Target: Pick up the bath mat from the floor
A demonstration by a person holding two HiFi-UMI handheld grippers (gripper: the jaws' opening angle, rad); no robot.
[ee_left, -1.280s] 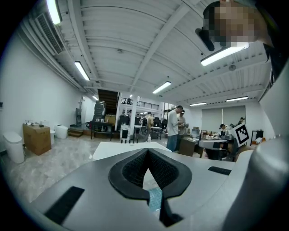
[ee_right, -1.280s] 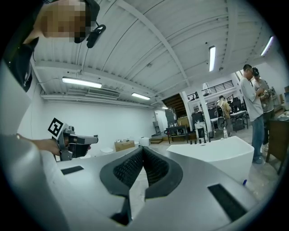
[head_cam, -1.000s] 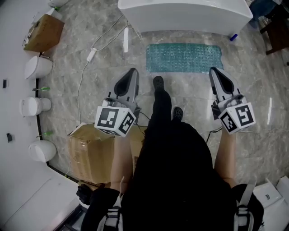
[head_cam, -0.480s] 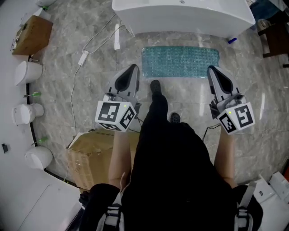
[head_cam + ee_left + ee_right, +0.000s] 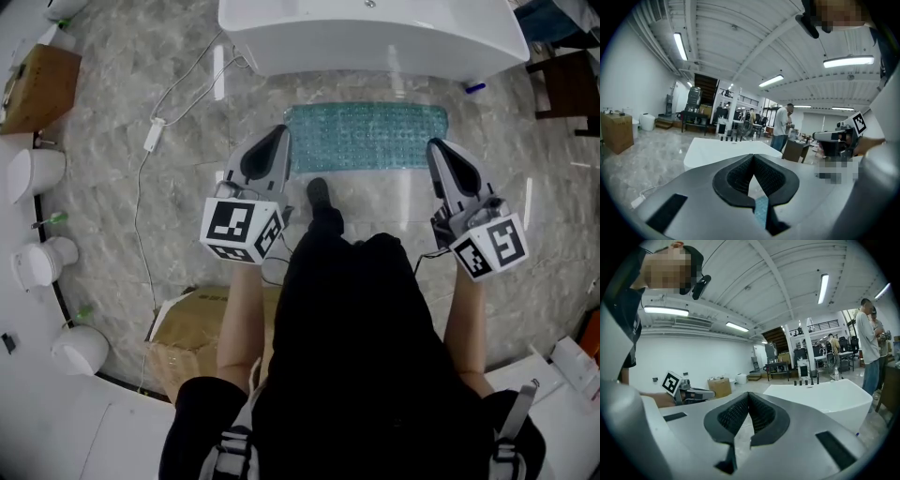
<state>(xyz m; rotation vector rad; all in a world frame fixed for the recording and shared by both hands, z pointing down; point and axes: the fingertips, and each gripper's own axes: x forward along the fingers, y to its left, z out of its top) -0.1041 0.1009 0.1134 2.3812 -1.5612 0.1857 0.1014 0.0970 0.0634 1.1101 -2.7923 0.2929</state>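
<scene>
The teal, bubbly bath mat (image 5: 366, 136) lies flat on the marble floor in front of a white bathtub (image 5: 375, 37). Both grippers are held above the floor, pointing forward. My left gripper (image 5: 279, 133) hangs over the mat's near left corner, shut with nothing in it. My right gripper (image 5: 437, 146) hovers by the mat's near right corner, also shut and empty. In the left gripper view the jaw tips (image 5: 752, 157) meet, and a sliver of the mat (image 5: 761, 211) shows below them. In the right gripper view the tips (image 5: 749, 394) touch too.
The person's foot (image 5: 319, 192) stands just short of the mat. A cardboard box (image 5: 197, 328) sits behind on the left, and a white cable (image 5: 155, 136) runs across the floor. Toilets (image 5: 33, 169) line the left wall. People stand far off behind the tub (image 5: 780, 126).
The person has stepped forward, so the mat and tub have come closer to both grippers. The gripper tips now reach the mat's near corners. Both stay shut.
</scene>
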